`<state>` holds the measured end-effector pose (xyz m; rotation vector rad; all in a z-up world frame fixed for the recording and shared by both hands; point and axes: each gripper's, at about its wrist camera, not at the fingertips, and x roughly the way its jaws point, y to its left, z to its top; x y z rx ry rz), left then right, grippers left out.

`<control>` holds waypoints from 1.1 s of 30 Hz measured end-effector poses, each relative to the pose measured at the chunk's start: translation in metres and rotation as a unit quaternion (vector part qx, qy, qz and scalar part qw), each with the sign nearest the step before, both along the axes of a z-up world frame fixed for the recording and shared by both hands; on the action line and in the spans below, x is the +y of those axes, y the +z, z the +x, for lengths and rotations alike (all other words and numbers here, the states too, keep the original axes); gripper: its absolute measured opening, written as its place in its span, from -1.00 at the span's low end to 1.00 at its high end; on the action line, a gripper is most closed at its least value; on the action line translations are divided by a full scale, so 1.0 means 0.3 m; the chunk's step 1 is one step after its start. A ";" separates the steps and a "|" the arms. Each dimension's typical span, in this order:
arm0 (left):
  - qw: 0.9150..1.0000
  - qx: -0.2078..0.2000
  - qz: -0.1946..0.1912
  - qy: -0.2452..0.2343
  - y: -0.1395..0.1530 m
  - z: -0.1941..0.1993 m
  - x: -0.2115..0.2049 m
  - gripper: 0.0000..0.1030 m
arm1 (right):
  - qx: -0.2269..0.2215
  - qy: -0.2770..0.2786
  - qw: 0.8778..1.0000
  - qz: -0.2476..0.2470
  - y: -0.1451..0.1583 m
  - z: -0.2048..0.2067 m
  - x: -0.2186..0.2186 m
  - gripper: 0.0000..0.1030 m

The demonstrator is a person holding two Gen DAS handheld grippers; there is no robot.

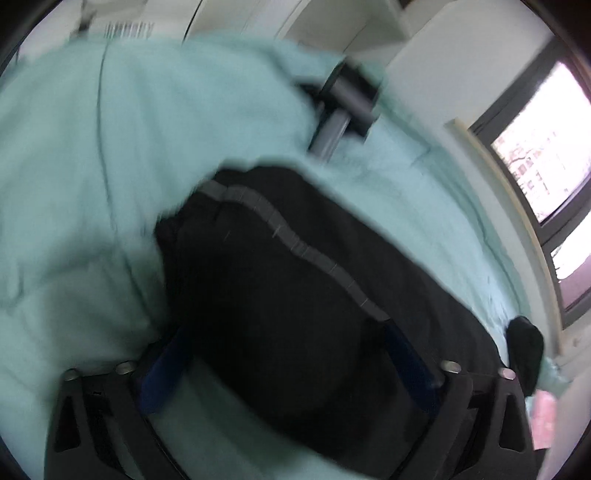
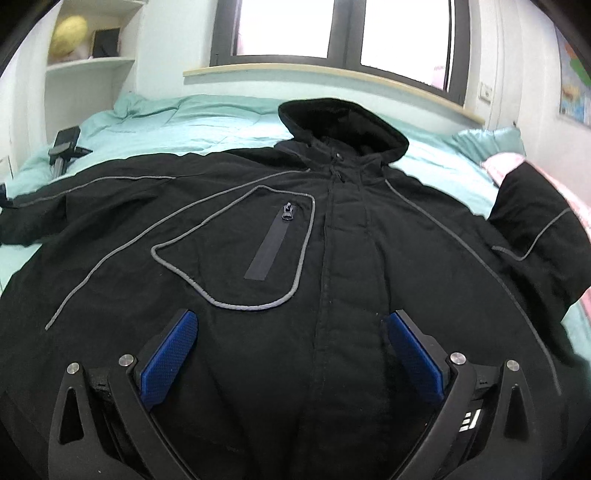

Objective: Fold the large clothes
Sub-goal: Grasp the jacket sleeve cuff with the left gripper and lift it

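A bed (image 2: 207,122) covered in a pale mint-green quilted spread fills the room below a dark-framed window (image 2: 343,33) with a pale sill. Spread flat on it, front side up, lies the large black hooded jacket (image 2: 258,229) with thin grey reflective piping, its centre zip closed, its hood (image 2: 343,122) towards the window, and a chest pocket with a dark zip strip outlined by the piping. One sleeve (image 2: 543,229) lies bent over pink bedding (image 2: 509,162) at the right edge of the right wrist view; the other sleeve (image 1: 295,280) stretches out to the left, its cuff end resting on the spread.

The right gripper (image 2: 291,328), black-armed with blue ribbed pads, hangs just above the lower front of the jacket with its jaws wide apart and nothing pinched between them.

The left gripper (image 1: 284,339), in a motion-blurred view, has its blue pads either side of the outstretched sleeve; the jaws stand apart, and whether the pads press the cloth I cannot tell.

A small grey-and-black stand-like device (image 1: 343,107) lies on the spread beyond that cuff. White shelves (image 2: 88,66) hold a yellow soft toy (image 2: 68,35).
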<state>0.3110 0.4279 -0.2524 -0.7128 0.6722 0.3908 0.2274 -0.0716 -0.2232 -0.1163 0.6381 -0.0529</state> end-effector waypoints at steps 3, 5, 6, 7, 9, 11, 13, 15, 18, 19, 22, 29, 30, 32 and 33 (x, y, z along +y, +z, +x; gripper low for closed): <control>0.997 -0.011 0.080 -0.012 0.063 0.003 -0.072 -0.36 | 0.003 -0.004 1.000 0.010 0.001 0.006 -0.009 1.00; 0.995 -0.032 0.094 -0.030 0.088 0.002 -0.099 -0.42 | 0.004 -0.005 1.000 0.010 0.001 0.009 -0.007 1.00; 0.994 -0.038 0.097 -0.033 0.096 0.002 -0.103 -0.42 | 0.004 -0.006 1.000 0.008 0.001 0.009 -0.005 1.00; 0.994 -0.038 0.094 -0.034 0.098 -0.001 -0.100 -0.34 | 0.004 -0.006 1.000 0.006 0.001 0.009 -0.003 1.00; 0.997 -0.026 0.066 -0.044 0.065 0.030 -0.080 -0.07 | 0.004 -0.006 1.000 0.006 0.001 0.008 0.001 1.00; 0.998 -0.008 0.038 -0.047 0.022 0.064 -0.037 -0.17 | 0.003 -0.006 1.000 0.007 0.000 0.007 0.001 1.00; 0.997 -0.018 0.051 -0.053 0.045 0.046 -0.056 -0.54 | 0.002 -0.008 1.000 0.008 0.000 0.006 0.002 1.00; 0.992 -0.036 0.098 -0.065 0.123 0.010 -0.132 -0.59 | 0.000 -0.011 1.000 0.008 0.001 0.007 -0.001 1.00; 0.975 -0.092 0.162 -0.124 0.288 -0.029 -0.307 -0.62 | -0.003 -0.014 1.000 0.008 0.002 0.004 0.000 1.00; 0.966 -0.111 0.179 -0.150 0.349 -0.038 -0.381 -0.63 | -0.003 -0.015 1.000 0.009 0.003 0.003 -0.001 1.00; 0.942 -0.157 0.197 -0.223 0.480 -0.039 -0.587 -0.64 | -0.004 -0.016 1.000 0.011 0.005 0.004 -0.007 1.00; 0.890 -0.145 0.190 -0.389 0.479 0.075 -1.103 -0.64 | -0.002 -0.017 1.000 0.018 0.009 0.005 -0.014 1.00; 0.886 -0.121 0.187 -0.406 0.428 0.112 -1.174 -0.64 | -0.002 -0.017 1.000 0.018 0.009 0.005 -0.015 1.00; 0.883 -0.074 0.171 -0.431 0.313 0.172 -1.266 -0.64 | -0.002 -0.017 1.000 0.019 0.010 0.003 -0.015 1.00; 0.882 -0.056 0.164 -0.439 0.263 0.196 -1.289 -0.64 | -0.002 -0.017 1.000 0.020 0.011 0.002 -0.017 1.00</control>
